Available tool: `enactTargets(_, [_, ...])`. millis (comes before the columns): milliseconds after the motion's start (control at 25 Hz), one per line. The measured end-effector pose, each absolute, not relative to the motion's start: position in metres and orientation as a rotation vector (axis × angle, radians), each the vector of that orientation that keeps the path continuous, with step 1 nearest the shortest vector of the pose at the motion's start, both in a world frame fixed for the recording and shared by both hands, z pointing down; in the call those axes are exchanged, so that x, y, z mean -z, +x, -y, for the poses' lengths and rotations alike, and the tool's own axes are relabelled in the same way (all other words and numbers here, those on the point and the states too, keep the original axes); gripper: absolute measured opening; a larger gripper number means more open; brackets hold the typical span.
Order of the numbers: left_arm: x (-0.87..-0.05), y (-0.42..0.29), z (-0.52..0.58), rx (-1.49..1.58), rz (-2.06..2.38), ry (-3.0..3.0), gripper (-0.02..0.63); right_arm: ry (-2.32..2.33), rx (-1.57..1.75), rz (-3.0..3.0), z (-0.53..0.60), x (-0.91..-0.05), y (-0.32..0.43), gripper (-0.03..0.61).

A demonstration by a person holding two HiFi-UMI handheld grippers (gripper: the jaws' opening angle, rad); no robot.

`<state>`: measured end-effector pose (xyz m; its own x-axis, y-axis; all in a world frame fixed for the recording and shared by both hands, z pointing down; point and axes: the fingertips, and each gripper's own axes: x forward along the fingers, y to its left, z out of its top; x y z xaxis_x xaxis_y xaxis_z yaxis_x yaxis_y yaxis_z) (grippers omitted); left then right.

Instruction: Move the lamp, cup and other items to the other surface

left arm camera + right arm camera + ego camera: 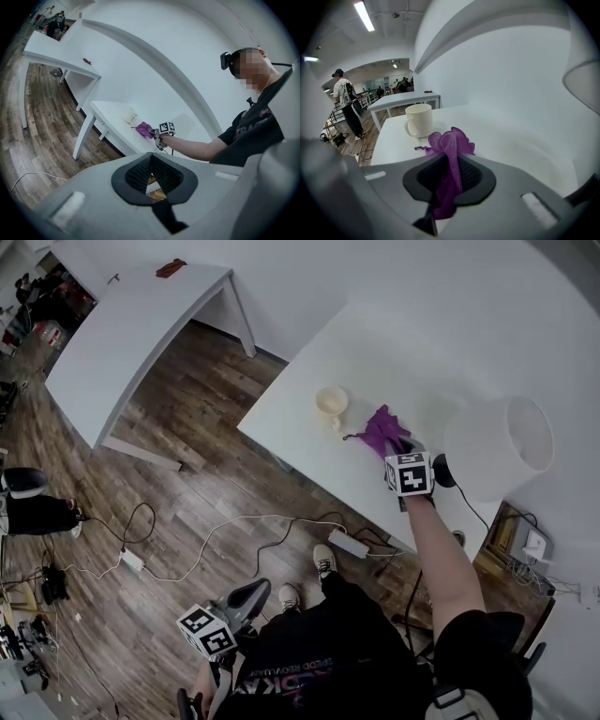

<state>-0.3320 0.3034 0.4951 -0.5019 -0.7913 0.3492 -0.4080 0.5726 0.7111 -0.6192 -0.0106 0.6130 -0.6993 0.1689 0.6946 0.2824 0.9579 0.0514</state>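
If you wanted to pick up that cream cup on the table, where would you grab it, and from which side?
Probably pinch the cup by its rim from above, one jaw inside, one outside: it stands upright, mouth open. Take the wall away from the handle, which juts sideways.

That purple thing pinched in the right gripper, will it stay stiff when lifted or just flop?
Probably flops: the purple cloth bunches and folds where the right gripper pinches it. It looks like thin mesh, so likely very light. Its loose ends may trail over the table near the cup.
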Motion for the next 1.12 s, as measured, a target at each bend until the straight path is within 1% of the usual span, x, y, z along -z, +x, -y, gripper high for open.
enactTargets(560, [-0.479, -0.301, -0.322, 0.727, 2.129, 1.085, -0.008, -0.317, 0.069, 2.489, -0.021, -0.547, -0.555, 0.052])
enactTargets(1120, [-0.47, -0.263, -0.342, 0.736, 2.101, 1.204, -0.008, -0.282, -0.007, 2.595, -0.038, -0.492, -0.475, 0.052])
